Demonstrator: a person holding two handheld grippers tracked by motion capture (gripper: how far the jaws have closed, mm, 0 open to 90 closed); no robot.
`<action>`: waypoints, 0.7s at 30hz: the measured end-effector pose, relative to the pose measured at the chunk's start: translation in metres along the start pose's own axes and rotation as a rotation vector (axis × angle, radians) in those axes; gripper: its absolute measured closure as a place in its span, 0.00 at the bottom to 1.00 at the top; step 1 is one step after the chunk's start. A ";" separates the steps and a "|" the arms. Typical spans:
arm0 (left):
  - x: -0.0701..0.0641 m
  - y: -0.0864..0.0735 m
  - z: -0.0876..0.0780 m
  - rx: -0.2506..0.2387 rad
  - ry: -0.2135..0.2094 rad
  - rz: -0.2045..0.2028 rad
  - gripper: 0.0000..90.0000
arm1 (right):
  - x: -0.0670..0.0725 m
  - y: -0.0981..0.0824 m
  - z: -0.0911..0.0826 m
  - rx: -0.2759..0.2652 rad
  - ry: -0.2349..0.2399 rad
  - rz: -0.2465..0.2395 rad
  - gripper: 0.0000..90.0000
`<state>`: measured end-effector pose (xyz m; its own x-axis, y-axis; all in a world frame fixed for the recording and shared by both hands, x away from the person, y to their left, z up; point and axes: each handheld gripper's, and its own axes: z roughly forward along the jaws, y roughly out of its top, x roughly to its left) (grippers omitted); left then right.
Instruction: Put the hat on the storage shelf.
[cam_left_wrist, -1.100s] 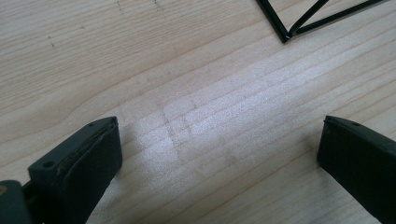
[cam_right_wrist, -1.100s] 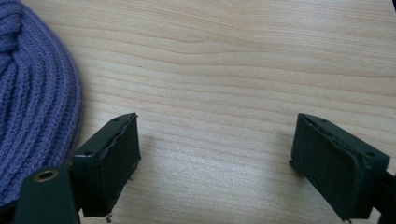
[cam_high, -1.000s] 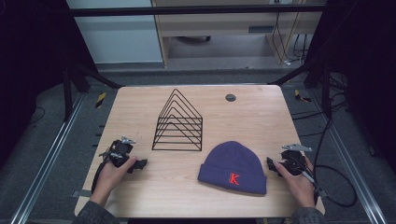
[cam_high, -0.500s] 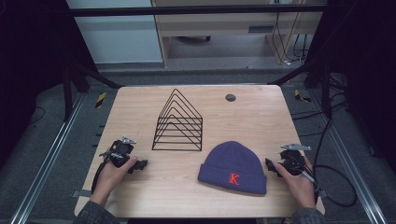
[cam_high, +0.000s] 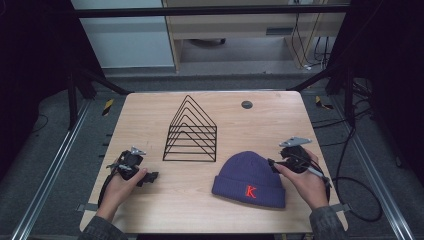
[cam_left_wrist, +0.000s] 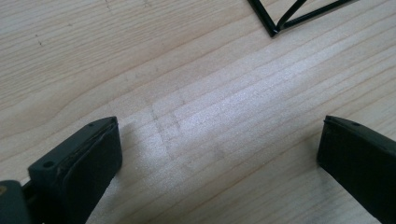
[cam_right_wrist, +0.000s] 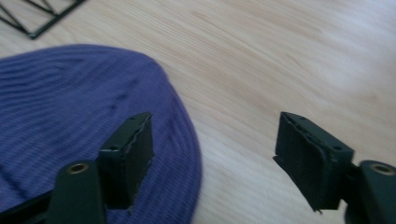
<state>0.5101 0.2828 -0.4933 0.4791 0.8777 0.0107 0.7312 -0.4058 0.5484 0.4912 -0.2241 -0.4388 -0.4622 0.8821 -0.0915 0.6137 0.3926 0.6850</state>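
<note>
Purple beanie (cam_high: 248, 177), red "K" on cuff; right tongs (cam_high: 274, 164) closing, nothing gripped, perhaps touching; left tongs (cam_high: 150, 176) wide.

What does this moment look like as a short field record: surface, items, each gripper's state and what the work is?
surface: wooden table
items: purple beanie with a red K, black wire rack, small dark disc
left gripper: open, nothing between its jaws, low over bare wood
right gripper: open, jaws have just been closing, at the beanie's right edge, no cloth pinched yet
work in hand: right gripper reaching for the beanie
</note>
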 end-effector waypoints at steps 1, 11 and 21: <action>0.000 0.000 0.000 0.000 0.000 0.000 0.00 | 0.000 0.000 0.000 0.000 0.000 0.000 0.33; 0.000 -0.001 -0.001 -0.004 0.000 0.005 0.00 | 0.009 0.041 0.030 0.067 0.094 -0.096 0.55; -0.001 -0.001 0.000 -0.005 -0.002 0.002 0.00 | 0.005 0.050 0.053 0.122 0.151 -0.056 0.60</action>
<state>0.5089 0.2823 -0.4936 0.4818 0.8762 0.0100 0.7277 -0.4065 0.5525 0.5533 -0.1858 -0.4427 -0.5828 0.8125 -0.0112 0.6534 0.4768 0.5880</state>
